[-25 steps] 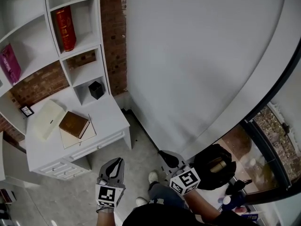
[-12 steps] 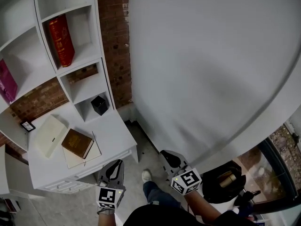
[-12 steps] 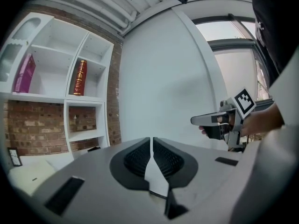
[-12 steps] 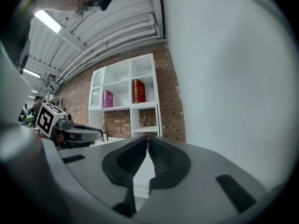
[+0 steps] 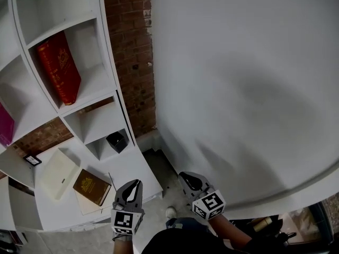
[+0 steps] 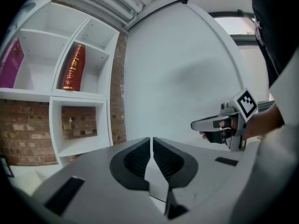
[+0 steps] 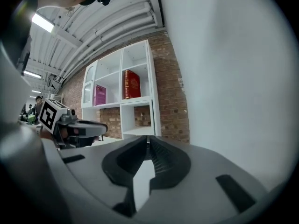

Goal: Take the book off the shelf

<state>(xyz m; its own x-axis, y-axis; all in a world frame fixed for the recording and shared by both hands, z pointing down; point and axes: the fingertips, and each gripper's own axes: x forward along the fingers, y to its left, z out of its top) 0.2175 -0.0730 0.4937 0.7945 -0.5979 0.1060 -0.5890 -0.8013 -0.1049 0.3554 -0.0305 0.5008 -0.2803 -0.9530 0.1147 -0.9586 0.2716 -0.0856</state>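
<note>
A red book (image 5: 59, 74) stands upright in a cubby of the white shelf unit (image 5: 108, 62); it also shows in the left gripper view (image 6: 74, 68) and the right gripper view (image 7: 132, 84). A magenta book (image 5: 4, 125) leans in the cubby to its left. My left gripper (image 5: 132, 186) and right gripper (image 5: 186, 178) are held side by side low in the head view, well short of the shelf. Both point towards it. Each one's jaws are shut with nothing between them, as seen for the left gripper (image 6: 152, 141) and the right gripper (image 7: 148, 140).
A white desk (image 5: 132, 168) below the shelf carries a brown book (image 5: 91, 187) on a paper and a cream box (image 5: 57, 173). A black box (image 5: 116, 141) sits in a low cubby. A brick strip (image 5: 130, 52) and a large white curved wall (image 5: 238, 89) fill the right.
Both grippers and the head have moved towards the shelf, which is now larger and closer. The desk has slid to the lower left. The black bag at the right is out of view.
</note>
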